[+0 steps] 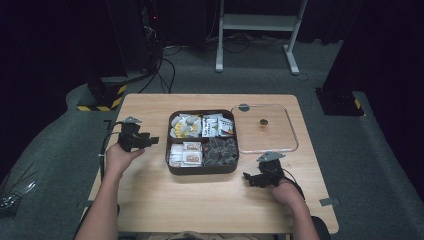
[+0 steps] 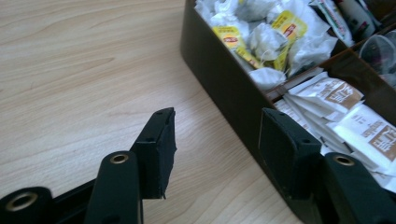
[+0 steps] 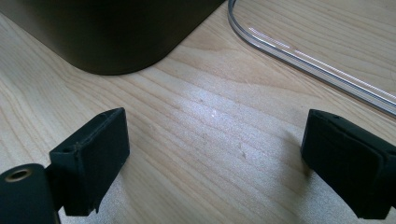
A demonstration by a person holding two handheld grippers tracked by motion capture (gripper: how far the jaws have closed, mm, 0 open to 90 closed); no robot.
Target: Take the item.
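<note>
Wooden table [image 1: 150, 200] on grey carpet, dark room behind. Brown box [image 1: 202, 170] at centre, four compartments of tea bags [image 2: 261, 35] and packets [image 2: 359, 126]. Clear lid [image 1: 290, 132] flat just right of box. Left gripper [image 1: 150, 141] beside box's left wall, jaws apart, empty. Right gripper [image 1: 248, 177] near box's front right corner, jaws wide, empty.

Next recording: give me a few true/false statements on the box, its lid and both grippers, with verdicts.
1. The clear lid lies on the table right of the brown box. True.
2. The left gripper is shut on a tea bag. False: its jaws are open and empty, beside the box's left side.
3. The box has four compartments. True.
4. The right gripper is inside the box. False: it is open over bare table, near the box's front right corner.
5. The lid covers the box. False: the box is uncovered.
</note>
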